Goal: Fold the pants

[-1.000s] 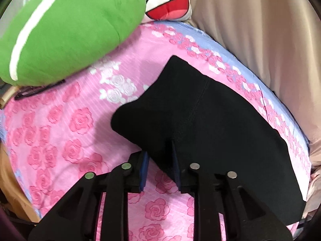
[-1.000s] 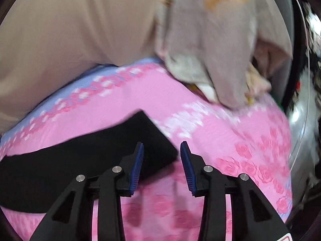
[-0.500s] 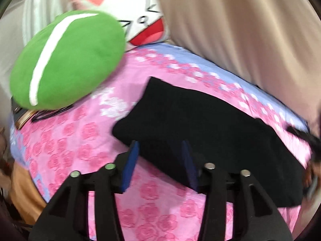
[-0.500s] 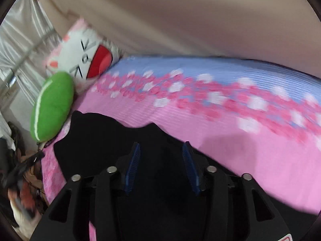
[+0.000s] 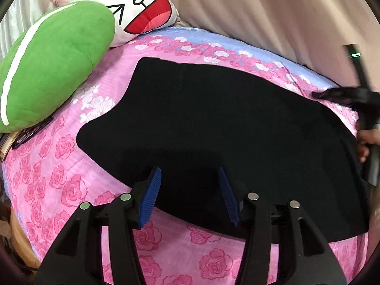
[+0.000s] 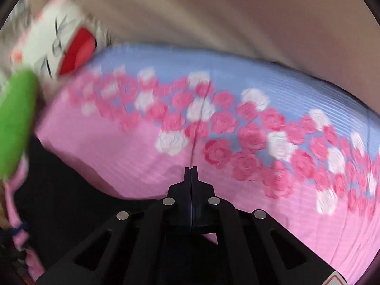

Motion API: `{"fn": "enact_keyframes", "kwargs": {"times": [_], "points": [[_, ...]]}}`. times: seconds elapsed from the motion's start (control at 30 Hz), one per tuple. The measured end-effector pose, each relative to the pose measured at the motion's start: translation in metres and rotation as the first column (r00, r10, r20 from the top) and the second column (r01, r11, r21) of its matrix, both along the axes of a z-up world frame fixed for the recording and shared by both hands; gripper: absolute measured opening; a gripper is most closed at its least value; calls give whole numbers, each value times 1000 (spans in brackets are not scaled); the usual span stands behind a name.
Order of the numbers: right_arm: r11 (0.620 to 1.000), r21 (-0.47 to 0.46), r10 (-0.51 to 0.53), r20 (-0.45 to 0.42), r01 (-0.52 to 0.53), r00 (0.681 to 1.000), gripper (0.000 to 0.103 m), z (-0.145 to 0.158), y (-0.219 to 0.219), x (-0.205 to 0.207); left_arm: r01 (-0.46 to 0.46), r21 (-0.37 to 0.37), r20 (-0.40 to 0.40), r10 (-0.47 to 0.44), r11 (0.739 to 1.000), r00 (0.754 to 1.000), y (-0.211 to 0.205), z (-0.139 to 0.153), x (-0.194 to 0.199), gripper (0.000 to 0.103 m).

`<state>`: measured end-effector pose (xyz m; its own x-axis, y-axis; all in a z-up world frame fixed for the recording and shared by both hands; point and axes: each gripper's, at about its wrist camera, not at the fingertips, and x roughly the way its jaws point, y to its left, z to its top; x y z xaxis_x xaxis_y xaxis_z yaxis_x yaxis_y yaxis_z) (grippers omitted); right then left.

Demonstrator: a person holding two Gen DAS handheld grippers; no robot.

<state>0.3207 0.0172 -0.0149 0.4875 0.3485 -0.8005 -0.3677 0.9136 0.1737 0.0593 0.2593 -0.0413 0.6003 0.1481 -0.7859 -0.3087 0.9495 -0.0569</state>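
Black pants (image 5: 213, 130) lie flat, folded, across a pink rose-print bedsheet (image 5: 59, 166). My left gripper (image 5: 190, 185) is open, its blue pads (image 5: 152, 192) hovering over the pants' near edge and holding nothing. My right gripper (image 6: 191, 173) is shut with nothing visible between its tips, over the pink sheet; the pants (image 6: 59, 201) show dark at its lower left. In the left wrist view the right gripper (image 5: 337, 93) appears at the pants' far right end with the person's hand (image 5: 365, 142) behind it.
A green cushion (image 5: 47, 59) and a white cat-face pillow (image 5: 133, 7) lie at the bed's left end. A beige curtain (image 5: 273, 11) hangs behind the bed. Dark glasses (image 5: 30, 133) lie below the cushion. The bed's edge runs at lower left.
My left gripper has let go of the pants and opened wide, pulling back. My right gripper has swung left over the pants and shut; the pants now lie flat.
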Motion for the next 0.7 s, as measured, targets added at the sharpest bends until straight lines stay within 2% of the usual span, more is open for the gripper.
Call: {"fn": "enact_keyframes", "kwargs": {"times": [0.03,0.1,0.2,0.27,0.33,0.4,0.47,0.53,0.57,0.63,0.7], "points": [[998,54,6,63,-10,998,1,19,-7,-21,4,2,4,-4,1000,1000,0,1,-3,49],[996,71,53,108,-61,993,6,37,-13,-57,12,5,12,-12,1000,1000,-2,4,-7,56],[989,60,134,18,-135,991,6,19,-8,-82,21,32,16,-22,999,1000,-14,7,-7,58],[991,-62,121,-10,-121,993,1,-10,9,-71,42,39,15,-42,998,999,-30,9,-4,58],[994,-45,102,39,-100,994,0,-15,17,-55,51,21,16,-52,998,999,-41,13,-5,59],[999,-17,29,29,-29,999,0,-7,16,-36,69,7,23,-69,998,997,-53,19,-12,77],[1000,24,-13,70,12,997,8,14,8,-40,77,20,33,-77,997,996,-61,22,-21,82],[998,66,-4,129,-5,992,9,34,-11,-66,85,46,31,-86,995,996,-70,21,-28,83],[998,69,-16,164,4,986,11,42,-34,-91,85,56,26,-87,995,996,-73,20,-30,83],[996,67,-64,182,52,981,18,42,-71,-121,92,62,12,-93,994,996,-81,17,-32,83],[986,69,-165,174,155,971,20,37,-134,-158,111,47,8,-112,993,994,-91,16,-30,83]]}}
